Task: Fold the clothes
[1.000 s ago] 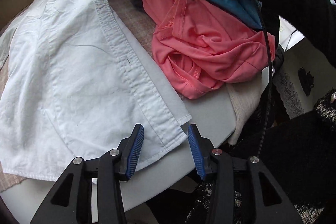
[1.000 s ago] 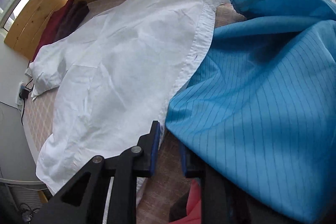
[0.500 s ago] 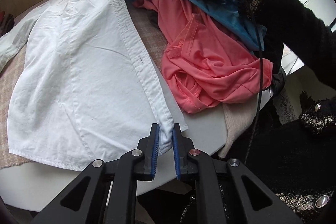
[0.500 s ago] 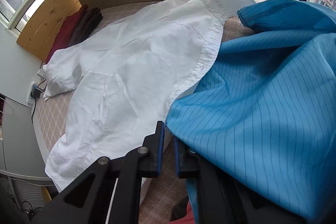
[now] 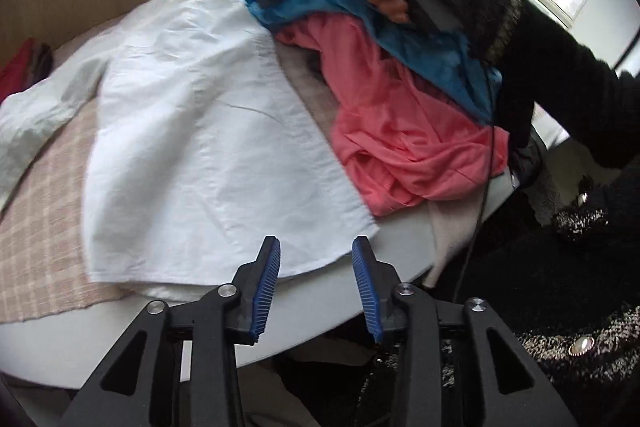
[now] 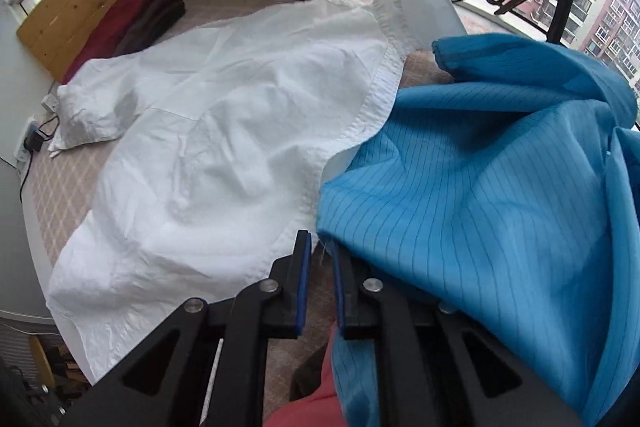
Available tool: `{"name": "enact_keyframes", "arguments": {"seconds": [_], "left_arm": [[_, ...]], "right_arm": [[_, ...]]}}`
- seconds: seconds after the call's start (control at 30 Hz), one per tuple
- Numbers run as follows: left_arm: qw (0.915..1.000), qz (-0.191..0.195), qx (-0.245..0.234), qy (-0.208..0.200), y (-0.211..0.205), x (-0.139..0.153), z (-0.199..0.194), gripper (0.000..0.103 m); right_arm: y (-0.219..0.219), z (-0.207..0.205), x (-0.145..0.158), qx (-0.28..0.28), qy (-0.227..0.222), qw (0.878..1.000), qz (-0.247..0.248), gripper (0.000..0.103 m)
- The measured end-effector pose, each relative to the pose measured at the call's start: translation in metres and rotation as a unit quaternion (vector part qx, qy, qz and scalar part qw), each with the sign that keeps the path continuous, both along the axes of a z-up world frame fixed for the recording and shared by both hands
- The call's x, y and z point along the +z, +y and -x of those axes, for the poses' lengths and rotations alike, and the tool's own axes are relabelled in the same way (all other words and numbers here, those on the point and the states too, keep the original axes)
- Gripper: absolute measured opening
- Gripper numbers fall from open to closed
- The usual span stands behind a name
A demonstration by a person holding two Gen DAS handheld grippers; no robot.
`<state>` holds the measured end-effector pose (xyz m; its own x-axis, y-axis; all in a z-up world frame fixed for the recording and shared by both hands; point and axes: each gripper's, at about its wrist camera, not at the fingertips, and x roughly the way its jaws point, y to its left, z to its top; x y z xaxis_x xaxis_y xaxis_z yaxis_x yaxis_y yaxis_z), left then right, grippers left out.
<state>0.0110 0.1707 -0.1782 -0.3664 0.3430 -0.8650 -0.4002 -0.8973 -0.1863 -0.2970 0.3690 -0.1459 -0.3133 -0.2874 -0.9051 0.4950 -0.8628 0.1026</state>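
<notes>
white shirt: light, limp cotton, likely best pinched at the hem corner, lower centre of frame. left hand-held gripper just reopened, spread, empty; right hand-held gripper nearly pressed together, pinching blue cloth.

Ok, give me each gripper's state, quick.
Left gripper: open, just been opening, nothing between its jaws.
Right gripper: nearly shut; whether it pinches the blue cloth cannot be told.

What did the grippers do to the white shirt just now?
The left gripper pinched the white cotton shirt's bottom corner, then its jaws opened again and let go, now empty. The shirt stayed spread out. The right gripper stayed nearly shut beside the blue striped garment.
</notes>
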Motion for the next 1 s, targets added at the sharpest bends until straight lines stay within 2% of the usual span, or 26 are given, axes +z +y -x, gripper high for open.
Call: {"name": "enact_keyframes", "arguments": {"seconds": [0.1,0.17,0.3,0.4,0.47,0.53,0.63,0.77,0.83,0.93,1.0], "left_arm": [[0.9954,0.003,0.096,-0.006,-0.052,-0.018,0.008,0.037],[0.9909,-0.006,0.134,-0.014,-0.07,-0.024,0.014,0.036],[0.9903,-0.017,0.137,-0.012,-0.075,-0.035,0.014,0.036],[0.9915,0.004,0.128,-0.023,-0.068,-0.048,0.018,0.036],[0.9898,0.008,0.137,-0.038,-0.073,-0.058,0.021,0.036],[0.9875,0.011,0.148,-0.053,-0.078,-0.068,0.023,0.036],[0.9854,-0.006,0.158,-0.062,-0.089,-0.069,0.021,0.035],[0.9876,-0.036,0.151,-0.027,-0.094,-0.045,0.016,0.035],[0.9885,-0.047,0.142,-0.022,-0.093,-0.045,0.023,0.037],[0.9889,-0.025,0.138,-0.05,-0.09,-0.067,0.039,0.037],[0.9875,-0.01,0.144,-0.063,-0.095,-0.073,0.038,0.033]], "right_arm": [[-0.014,-0.017,0.02,0.043,0.013,0.998,0.045,0.011],[-0.041,-0.021,0.022,0.078,0.014,0.995,0.06,0.011],[-0.1,-0.006,0.01,0.118,-0.021,0.99,0.075,0.011],[-0.149,0.003,-0.01,0.158,-0.045,0.986,0.038,0.011],[-0.18,0.011,-0.03,0.184,-0.049,0.982,0.011,0.01],[-0.201,0.021,-0.047,0.186,-0.04,0.982,0.003,0.01],[-0.208,0.031,-0.048,0.164,-0.026,0.986,0.027,0.007],[-0.192,0.015,-0.027,0.169,-0.02,0.984,0.06,0.011],[-0.182,0.004,-0.015,0.178,-0.02,0.981,0.076,0.011],[-0.18,-0.024,-0.017,0.212,-0.034,0.974,0.077,0.011],[-0.181,-0.038,-0.027,0.222,-0.036,0.973,0.056,0.011]]}}
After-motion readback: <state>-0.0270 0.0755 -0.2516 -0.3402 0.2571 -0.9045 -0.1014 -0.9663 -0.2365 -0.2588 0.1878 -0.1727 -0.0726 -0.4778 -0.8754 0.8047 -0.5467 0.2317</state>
